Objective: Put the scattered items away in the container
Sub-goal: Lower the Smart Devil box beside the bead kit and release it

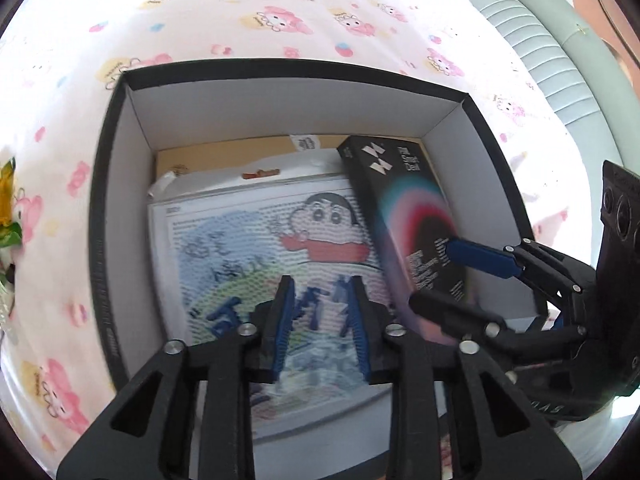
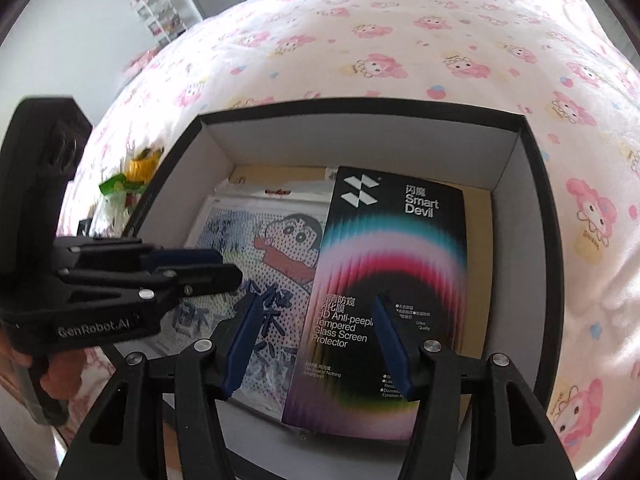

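Observation:
A black open box with white inner walls (image 1: pixel 200 128) (image 2: pixel 516 208) sits on the bed. Inside lie a cartoon-print packet (image 1: pixel 256 248) (image 2: pixel 276 240) and a black Smart Devil screen protector box (image 1: pixel 408 208) (image 2: pixel 384 248), which leans on the packet at the right. My left gripper (image 1: pixel 322 292) is open and empty above the packet; it also shows in the right wrist view (image 2: pixel 224 266). My right gripper (image 2: pixel 316 304) is open over the black box's lower half, holding nothing; it shows at the right in the left wrist view (image 1: pixel 432 276).
Yellow and green wrapped snacks (image 2: pixel 132 178) (image 1: pixel 8 216) lie on the pink cartoon bedsheet (image 2: pixel 400 48) left of the box. A pale green padded headboard (image 1: pixel 552 60) stands at the far right. A white shelf unit (image 2: pixel 160 12) stands beyond the bed.

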The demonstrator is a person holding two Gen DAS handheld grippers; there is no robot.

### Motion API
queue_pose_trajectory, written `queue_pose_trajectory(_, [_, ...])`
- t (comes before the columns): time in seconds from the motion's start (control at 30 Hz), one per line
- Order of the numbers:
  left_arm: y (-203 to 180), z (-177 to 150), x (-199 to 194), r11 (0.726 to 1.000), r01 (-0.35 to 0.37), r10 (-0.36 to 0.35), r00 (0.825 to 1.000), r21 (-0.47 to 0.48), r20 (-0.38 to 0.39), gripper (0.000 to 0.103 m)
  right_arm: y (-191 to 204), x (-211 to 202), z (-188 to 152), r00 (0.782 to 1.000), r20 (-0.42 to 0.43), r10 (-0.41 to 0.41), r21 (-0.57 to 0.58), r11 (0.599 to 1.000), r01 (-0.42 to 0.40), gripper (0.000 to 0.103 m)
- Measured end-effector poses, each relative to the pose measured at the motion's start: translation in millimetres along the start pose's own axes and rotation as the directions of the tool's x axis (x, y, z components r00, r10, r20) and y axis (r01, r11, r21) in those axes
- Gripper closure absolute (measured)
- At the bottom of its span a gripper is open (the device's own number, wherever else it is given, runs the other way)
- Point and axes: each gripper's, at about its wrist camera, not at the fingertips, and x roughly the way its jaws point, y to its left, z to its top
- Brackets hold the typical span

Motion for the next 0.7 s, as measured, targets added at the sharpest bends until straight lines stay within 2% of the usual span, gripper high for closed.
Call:
queue_pose_trajectory(0.07, [7.8,-2.9,-0.9,1.0,0.023,-0.023,1.0,0.001,-0.003,0.066,2.9,6.6,-0.2,0.999,-0.037,0.009,-0.023,1.0,-0.01,0.05])
queue_pose_trajectory(0.13, [11.4,-3.1,4.7,0.995,0.09,-0.09,0.996,-0.045,-0.011,0.066,-0.4,16.7,2.9,0.998,-0.065,0.001,-0.017,1.0,-0.002,0.05])
queue_pose_trajectory(0.2, [18.5,-7.7,3.8,0.986,0.151,-0.151,0.988,-0.071,-0.006,0.065,-2.8,22.8,4.2,0.997,-0.061,-0.056,-0.011,0.998,0.055,0.049])
queue_pose_trajectory(0.23, [18.8,-10.1,2.2,0.987,0.151,-0.151,0.989,-0.06,0.0,0.065,-3.9,22.9,3.4,0.994,-0.06,-0.09,-0.008,0.996,0.09,0.049])
queue_pose_trajectory(0.33, [15.8,-11.4,-0.4,0.994,0.11,-0.11,0.994,-0.018,-0.003,0.064,-10.4,20.5,-1.6,0.992,-0.07,-0.109,0.024,0.994,0.111,0.049])
queue_pose_trajectory(0.47, [12.4,0.3,10.2,0.99,0.135,-0.137,0.99,-0.049,-0.024,0.064,-18.3,16.2,-3.9,0.99,-0.088,-0.11,0.051,0.992,0.114,0.049])
queue_pose_trajectory(0.5, [12.3,1.6,10.9,0.99,0.125,-0.127,0.992,-0.057,-0.027,0.065,-21.4,13.5,-4.6,0.992,-0.08,-0.099,0.07,0.992,0.104,0.049])
queue_pose_trajectory(0.6, [3.2,3.7,16.7,0.995,0.024,-0.027,0.999,-0.094,-0.034,0.067,-36.2,0.8,-6.4,0.998,-0.027,-0.054,0.153,0.987,0.058,0.049])
queue_pose_trajectory(0.7, [-5.5,13.9,21.4,0.994,0.03,-0.035,0.999,-0.106,-0.039,0.068,-43.1,-12.7,-9.2,0.999,0.041,-0.015,0.2,0.98,0.007,0.05])
